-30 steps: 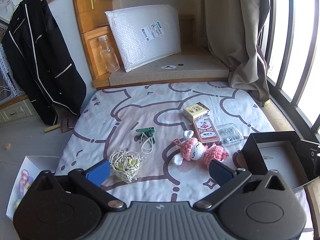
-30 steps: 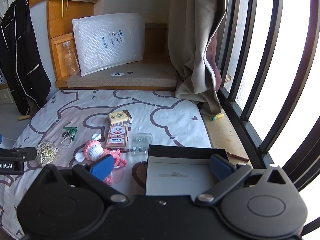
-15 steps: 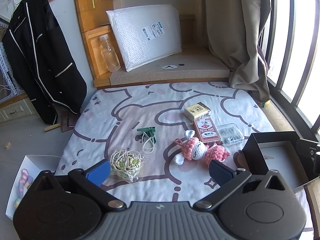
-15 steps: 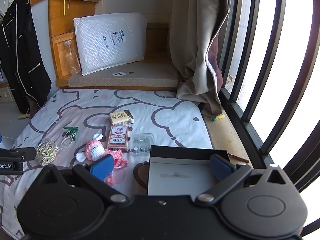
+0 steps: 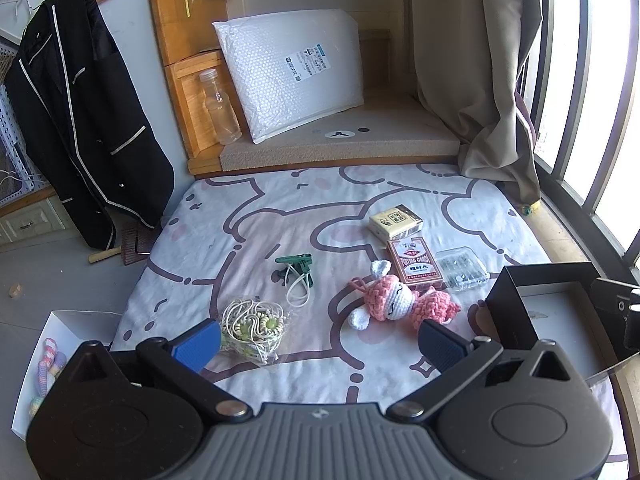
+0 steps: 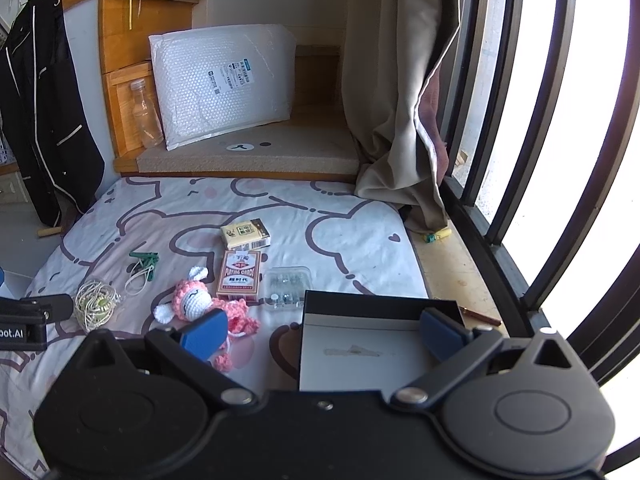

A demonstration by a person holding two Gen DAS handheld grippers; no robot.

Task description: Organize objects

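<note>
On the patterned sheet [image 5: 280,200] lie a pink crochet bunny [image 5: 394,300], a red card box [image 5: 416,261], a yellow box [image 5: 396,221], a clear plastic case [image 5: 462,269], a green clip with a loop [image 5: 297,266] and a bag of cord [image 5: 252,326]. A black open box [image 6: 376,344] stands at the right; it also shows in the left wrist view [image 5: 516,300]. My left gripper [image 5: 318,344] is open and empty, above the sheet near the cord bag. My right gripper [image 6: 322,334] is open and empty over the black box's left wall.
A raised step [image 5: 340,140] at the back carries a bubble-wrap parcel [image 5: 292,76] and a clear bottle [image 5: 222,110]. A black jacket [image 5: 80,128] hangs at the left. A curtain [image 6: 400,100] and window bars are at the right. A white box [image 5: 52,352] sits on the floor.
Both grippers have drifted slightly; the objects sit a little to the right in the views. Nothing on the sheet has moved and both jaws stay open.
</note>
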